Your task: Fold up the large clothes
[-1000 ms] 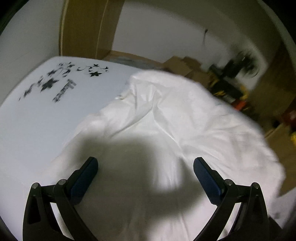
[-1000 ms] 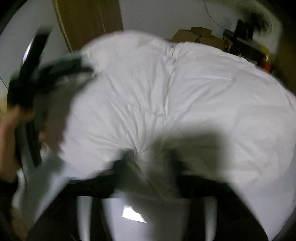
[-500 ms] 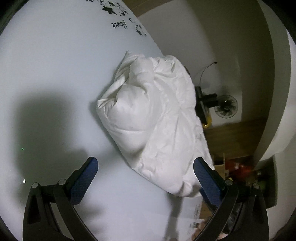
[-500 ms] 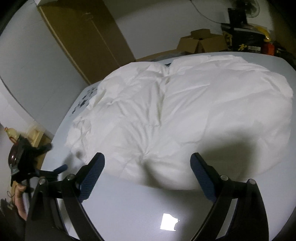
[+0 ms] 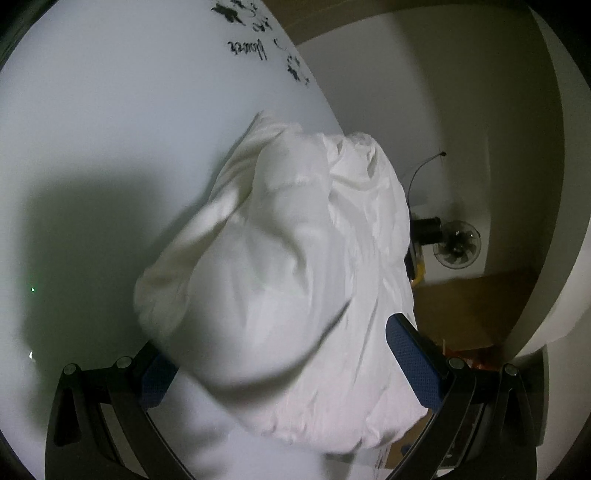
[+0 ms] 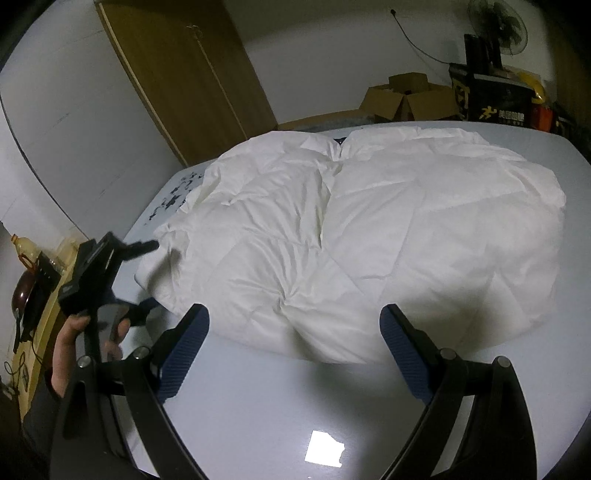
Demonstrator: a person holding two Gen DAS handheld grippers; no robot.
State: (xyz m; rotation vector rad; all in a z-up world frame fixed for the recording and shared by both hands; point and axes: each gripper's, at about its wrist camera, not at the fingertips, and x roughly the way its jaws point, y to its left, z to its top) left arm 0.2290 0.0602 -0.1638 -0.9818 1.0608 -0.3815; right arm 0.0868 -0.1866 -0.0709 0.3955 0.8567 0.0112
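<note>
A large white padded garment (image 6: 369, 229) lies spread on the glossy white table (image 6: 258, 413). My right gripper (image 6: 293, 347) is open at the garment's near edge, with nothing held between its blue pads. In the left wrist view my left gripper (image 5: 284, 354) is open wide, and the puffy end of the garment (image 5: 280, 266) bulges between its fingers and covers part of the left pad. In the right wrist view the left gripper (image 6: 142, 277), held by a hand (image 6: 70, 347), straddles the garment's left corner.
A brown wardrobe (image 6: 184, 74) stands behind the table. Cardboard boxes (image 6: 406, 96), a black box (image 6: 495, 99) and a fan (image 6: 495, 18) sit at the back right. A bottle (image 6: 22, 245) and a pan (image 6: 26, 295) are at the left. Black floral print (image 5: 255, 48) marks the table.
My left gripper has closed in on the garment's end, which now sits between its open fingers. My right gripper has drawn back off the garment to its near edge.
</note>
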